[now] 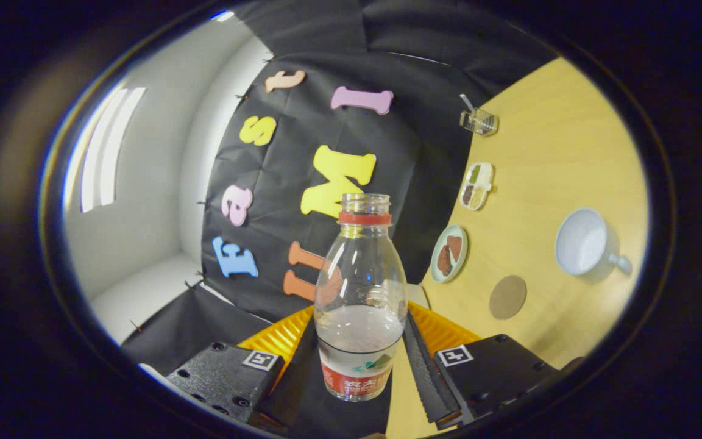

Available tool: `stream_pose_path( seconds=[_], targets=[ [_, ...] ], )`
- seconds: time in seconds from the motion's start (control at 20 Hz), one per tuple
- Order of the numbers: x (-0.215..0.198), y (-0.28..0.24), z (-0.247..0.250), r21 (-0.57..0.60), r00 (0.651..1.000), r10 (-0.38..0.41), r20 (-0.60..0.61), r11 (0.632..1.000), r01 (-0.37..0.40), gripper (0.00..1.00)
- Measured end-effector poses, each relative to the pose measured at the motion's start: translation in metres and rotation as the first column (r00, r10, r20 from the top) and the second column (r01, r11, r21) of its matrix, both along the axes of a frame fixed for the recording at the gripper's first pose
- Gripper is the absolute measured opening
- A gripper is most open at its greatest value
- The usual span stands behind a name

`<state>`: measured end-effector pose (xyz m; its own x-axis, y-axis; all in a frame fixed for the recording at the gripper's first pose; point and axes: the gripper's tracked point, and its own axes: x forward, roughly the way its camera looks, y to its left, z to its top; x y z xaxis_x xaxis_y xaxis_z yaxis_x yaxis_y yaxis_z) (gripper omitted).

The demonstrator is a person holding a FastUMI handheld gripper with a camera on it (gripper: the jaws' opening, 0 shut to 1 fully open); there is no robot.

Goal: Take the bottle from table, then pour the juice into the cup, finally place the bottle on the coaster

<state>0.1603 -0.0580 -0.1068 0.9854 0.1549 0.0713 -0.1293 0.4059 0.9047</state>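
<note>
Gripper [360,360]: fingers closed against both sides of the bottle, holding it at its lower half.
Bottle [360,286]: clear plastic, uncapped, red ring at the neck, label near the base; held between the fingers, lifted off the table and seen tilted against it.
Contents: clear liquid filled roughly the lower part of the bottle.
Table [570,152]: pale wood, lay beyond the fingers.
Coaster [507,297]: round, brown, flat on the table, nearest thing ahead of the fingers.
Cup [582,241]: white with a handle, inside looked empty, stood just past the coaster.
Plate [449,253]: round, carried brown pieces, near the wall.
Tray [477,185]: small, divided, beyond the plate.
Glass box [479,121]: clear, farthest out.
</note>
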Motion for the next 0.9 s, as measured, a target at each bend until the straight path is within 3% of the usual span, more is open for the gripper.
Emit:
stream_pose_path(
  seconds=[0.1,0.2,0.3,0.4,0.5,0.55,0.9],
  targets=[
    [0.002,0.002,0.0,-0.154,1.0,-0.005,-0.01,0.988,0.004,0.8],
    [0.002,0.001,0.009,-0.327,1.0,-0.025,0.003,0.945,0.024,0.8],
    [0.008,0.001,0.021,-0.51,0.998,-0.045,0.032,0.858,0.055,0.8],
    [0.01,0.001,0.024,-0.665,0.998,-0.058,0.033,0.744,0.066,0.8],
    [0.015,-0.002,0.021,-0.737,0.996,-0.087,0.032,0.671,0.083,0.81],
    [0.018,-0.001,0.023,-0.753,0.995,-0.092,0.043,0.651,0.093,0.8],
    [0.049,0.0,0.021,-0.761,0.99,-0.095,0.105,0.632,0.142,0.81]
  ],
)
